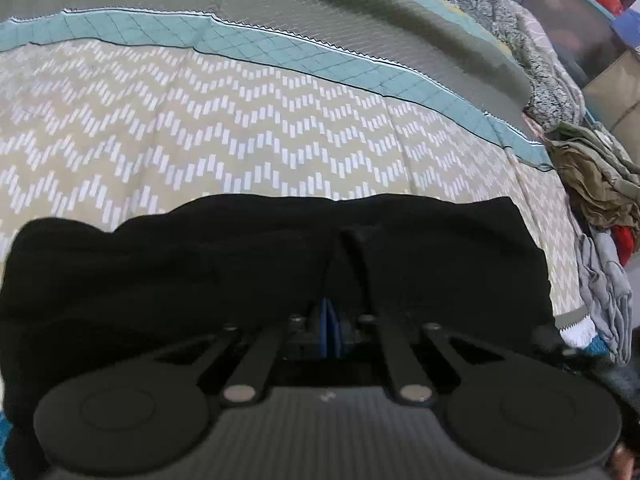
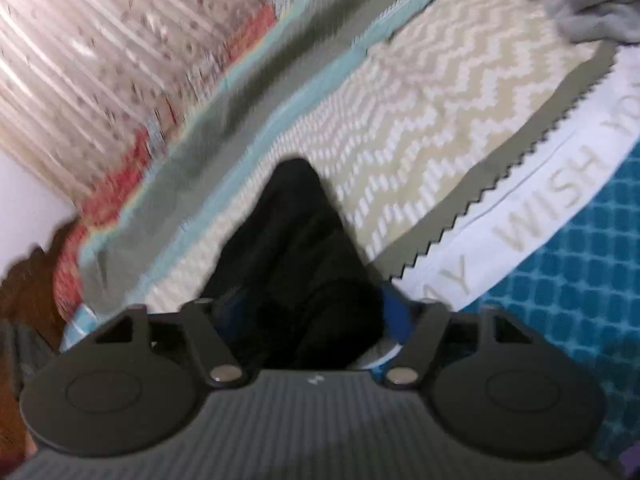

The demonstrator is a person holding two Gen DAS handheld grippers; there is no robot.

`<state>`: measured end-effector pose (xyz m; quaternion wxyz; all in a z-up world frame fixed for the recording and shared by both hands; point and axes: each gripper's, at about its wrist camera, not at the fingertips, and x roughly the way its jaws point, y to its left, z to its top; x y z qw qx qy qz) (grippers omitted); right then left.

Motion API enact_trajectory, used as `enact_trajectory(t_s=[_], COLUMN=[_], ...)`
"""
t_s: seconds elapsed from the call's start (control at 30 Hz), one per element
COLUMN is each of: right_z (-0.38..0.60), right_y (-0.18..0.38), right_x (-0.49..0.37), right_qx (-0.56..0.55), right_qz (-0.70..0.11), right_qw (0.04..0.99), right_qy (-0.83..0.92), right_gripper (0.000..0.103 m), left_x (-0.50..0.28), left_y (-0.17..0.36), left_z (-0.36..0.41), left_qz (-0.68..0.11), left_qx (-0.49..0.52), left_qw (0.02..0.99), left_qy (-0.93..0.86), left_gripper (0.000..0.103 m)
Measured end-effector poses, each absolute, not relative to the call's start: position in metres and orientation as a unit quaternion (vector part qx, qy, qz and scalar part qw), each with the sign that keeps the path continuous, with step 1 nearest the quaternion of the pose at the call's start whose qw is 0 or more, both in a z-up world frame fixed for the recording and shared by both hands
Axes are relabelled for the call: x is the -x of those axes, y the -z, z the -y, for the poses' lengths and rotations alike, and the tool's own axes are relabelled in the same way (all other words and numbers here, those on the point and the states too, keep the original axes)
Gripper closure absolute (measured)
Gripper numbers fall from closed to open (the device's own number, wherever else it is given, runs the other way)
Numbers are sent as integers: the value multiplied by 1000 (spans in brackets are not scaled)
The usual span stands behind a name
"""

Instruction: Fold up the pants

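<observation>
The black pants lie bunched across the near part of a beige zigzag-patterned bedspread. My left gripper sits low over them, its blue pads pressed together on a fold of the black cloth. In the right wrist view the pants run as a dark strip from between the fingers out onto the bedspread. My right gripper has its blue-padded fingers apart with black cloth filling the gap; the view is blurred.
A teal band and a grey-green checked cover lie beyond the bedspread. A heap of clothes is piled at the right. A white strip with lettering and a blue patterned mat lie to the right.
</observation>
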<state>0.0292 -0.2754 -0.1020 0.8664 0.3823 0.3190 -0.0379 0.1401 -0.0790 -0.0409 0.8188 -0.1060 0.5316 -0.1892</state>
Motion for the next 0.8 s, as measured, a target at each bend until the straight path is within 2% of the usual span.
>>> enact_trajectory(t_s=[0.03, 0.07, 0.1, 0.23, 0.37, 0.4, 0.43, 0.5, 0.57, 0.6, 0.63, 0.8], right_z=[273, 269, 265, 234, 172, 154, 137, 110, 94, 88, 82, 72], right_y=[100, 96, 89, 58, 36, 34, 34, 36, 38, 37, 35, 17], right_x=[-30, -29, -25, -11, -8, -7, -5, 1, 6, 9, 13, 22], right_qx=[-365, -351, -338, -251, -126, -91, -57, -3, 23, 32, 40, 61], right_qz=[-326, -325, -315, -276, -246, -243, -242, -240, -240, -239, -235, -213], right_qw=[871, 877, 886, 928, 960, 964, 966, 966, 964, 964, 964, 966], right_qy=[42, 41, 36, 7, -48, -63, -77, -96, -108, -116, -120, -133], right_gripper=[72, 75, 79, 85, 86, 86, 86, 86, 86, 86, 86, 86], left_x=[-137, -134, -131, -121, -116, -114, -113, -112, -112, -113, -113, -106], left_y=[35, 25, 15, -31, -62, -65, -66, -66, -60, -56, -53, -68], left_z=[80, 77, 74, 69, 99, 108, 117, 136, 149, 154, 154, 101], left_qz=[-530, -528, -520, -470, -453, -453, -453, -457, -463, -466, -470, -454], left_qx=[101, 106, 121, 164, 122, 107, 90, 44, 1, -22, -38, 46], left_qw=[820, 820, 822, 839, 843, 843, 844, 845, 846, 848, 850, 858], left_qy=[189, 193, 197, 221, 265, 272, 273, 273, 266, 252, 233, 235], left_gripper=[97, 95, 85, 53, 31, 21, 15, 15, 31, 65, 91, 91])
